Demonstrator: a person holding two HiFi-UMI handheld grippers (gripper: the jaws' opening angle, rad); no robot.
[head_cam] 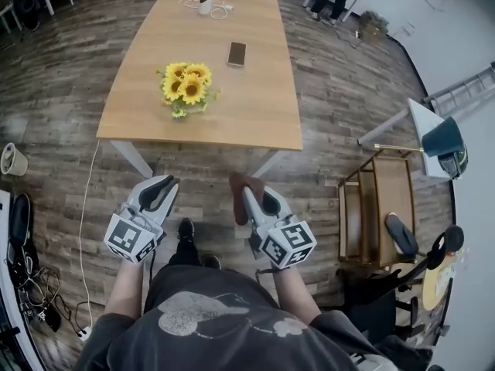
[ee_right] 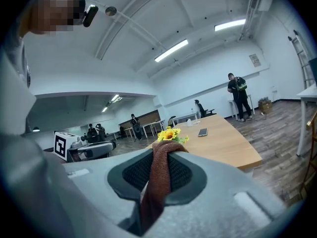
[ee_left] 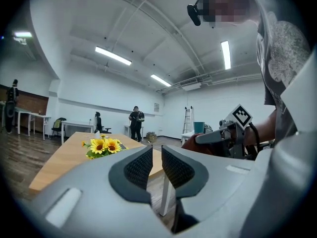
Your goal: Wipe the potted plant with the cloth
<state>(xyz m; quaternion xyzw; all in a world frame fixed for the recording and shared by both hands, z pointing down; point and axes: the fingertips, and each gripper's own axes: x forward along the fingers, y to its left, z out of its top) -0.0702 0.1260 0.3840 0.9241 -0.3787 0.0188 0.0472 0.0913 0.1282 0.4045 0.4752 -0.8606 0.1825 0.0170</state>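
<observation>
Standing short of the desk's (head_cam: 255, 107) near edge, the person held both grippers out over the wood floor (head_cam: 325, 76), side by side and apart from each other, pointing toward the desk. The right gripper (ee_right: 168, 156) was pinching the brown cloth (ee_right: 159, 182): the fabric was clamped between the two dark pads, bunched over their tips and trailing down below them. The left gripper (ee_left: 156, 151) carried nothing, its ribbed pads drawn close with only a narrow slit of floor showing between them. The plant (head_cam: 186, 86), a bunch of yellow sunflowers with green leaves, sat on the desk toward its near left corner, a little in from the near edge, and well apart from both grippers and from the cloth. A phone (head_cam: 237, 53) lay flat farther back, near the middle of the desk, beyond and to the right of the plant. By the far edge stood a small white object (head_cam: 206, 6) with a pale cable looped round it. Neither gripper reached over the desktop.
</observation>
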